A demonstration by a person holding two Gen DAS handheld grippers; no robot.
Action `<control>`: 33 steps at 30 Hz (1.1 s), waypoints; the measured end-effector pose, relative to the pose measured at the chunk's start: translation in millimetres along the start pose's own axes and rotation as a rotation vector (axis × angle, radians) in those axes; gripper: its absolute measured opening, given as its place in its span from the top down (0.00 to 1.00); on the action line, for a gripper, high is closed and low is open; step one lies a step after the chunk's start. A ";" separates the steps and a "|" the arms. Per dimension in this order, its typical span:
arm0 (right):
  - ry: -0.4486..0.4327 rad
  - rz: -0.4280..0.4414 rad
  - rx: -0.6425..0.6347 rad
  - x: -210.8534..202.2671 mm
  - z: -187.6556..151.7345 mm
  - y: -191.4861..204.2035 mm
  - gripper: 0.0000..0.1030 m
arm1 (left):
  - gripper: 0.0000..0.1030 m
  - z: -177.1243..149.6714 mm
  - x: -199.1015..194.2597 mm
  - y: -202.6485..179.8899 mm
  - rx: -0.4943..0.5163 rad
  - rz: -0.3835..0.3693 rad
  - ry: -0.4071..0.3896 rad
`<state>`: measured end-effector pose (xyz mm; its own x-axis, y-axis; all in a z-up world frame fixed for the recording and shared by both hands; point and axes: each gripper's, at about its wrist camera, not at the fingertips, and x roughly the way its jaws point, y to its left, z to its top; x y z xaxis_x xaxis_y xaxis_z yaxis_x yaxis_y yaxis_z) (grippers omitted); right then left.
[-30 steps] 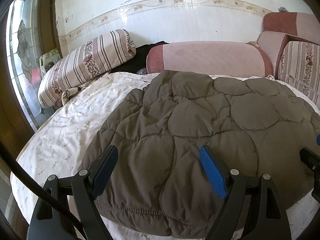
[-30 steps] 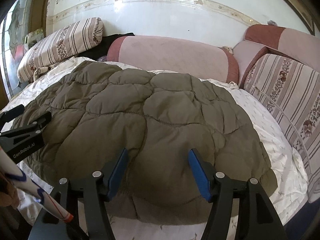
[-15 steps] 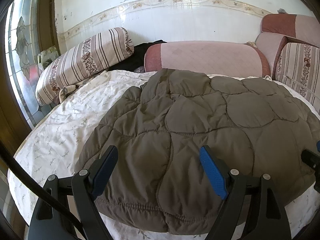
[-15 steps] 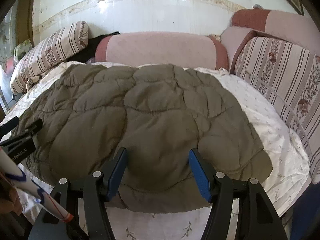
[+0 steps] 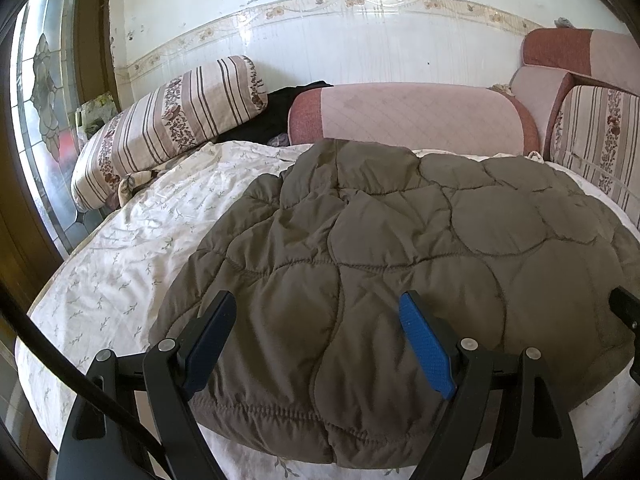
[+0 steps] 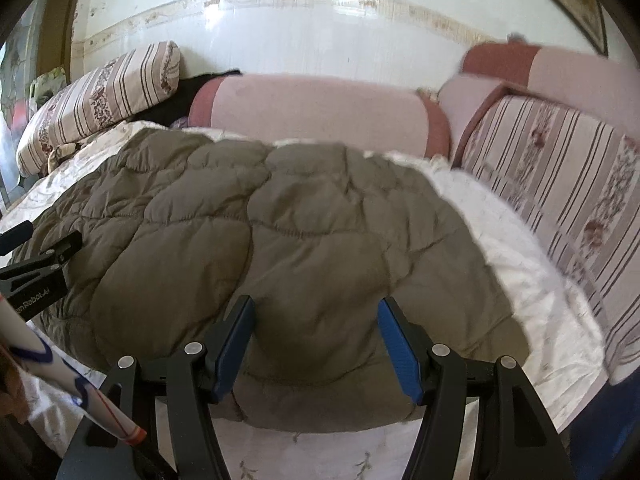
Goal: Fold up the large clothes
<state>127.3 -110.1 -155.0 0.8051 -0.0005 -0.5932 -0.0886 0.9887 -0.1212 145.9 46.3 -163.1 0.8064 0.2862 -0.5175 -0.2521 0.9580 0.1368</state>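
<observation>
Quilted olive-brown jacket [image 5: 400, 248] lying spread on the white floral sheet [image 5: 120, 248], puffy panels stitched in rounded outlines, hem nearest the cameras. Left gripper [image 5: 316, 344] and right gripper [image 6: 316, 344] both spread wide above the hem, holding nothing

Olive-brown quilted jacket [image 5: 400, 248] — white sprigged sheet [image 5: 132, 248], apparently floral-striped cushions [image 5: 176, 120].

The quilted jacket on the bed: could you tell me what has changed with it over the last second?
The quilted jacket looms larger in both views: both tongs, left and right, have closed in on its near hem. Nothing was gripped or released; both remain open. Its lie on the bedsheet looks unchanged.
</observation>
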 end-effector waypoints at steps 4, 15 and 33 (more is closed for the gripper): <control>-0.012 -0.006 -0.011 -2.5 1.0 0.5 0.34 | 0.20 -3.4 -7.1 3.2 -0.021 -0.021 0.006; -0.019 0.001 -0.006 -5.3 1.6 -2.9 0.34 | 0.18 -14.7 -29.7 10.8 -0.059 -0.054 0.000; -0.039 -0.013 -0.009 -9.8 2.9 -7.4 0.32 | 0.00 -5.2 -79.2 7.6 -0.092 -0.115 -0.173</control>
<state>121.8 -117.0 -146.0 0.8282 -0.0070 -0.5604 -0.0834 0.9872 -0.1356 77.4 30.8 -125.5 0.9103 0.1823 -0.3716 -0.1948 0.9808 0.0039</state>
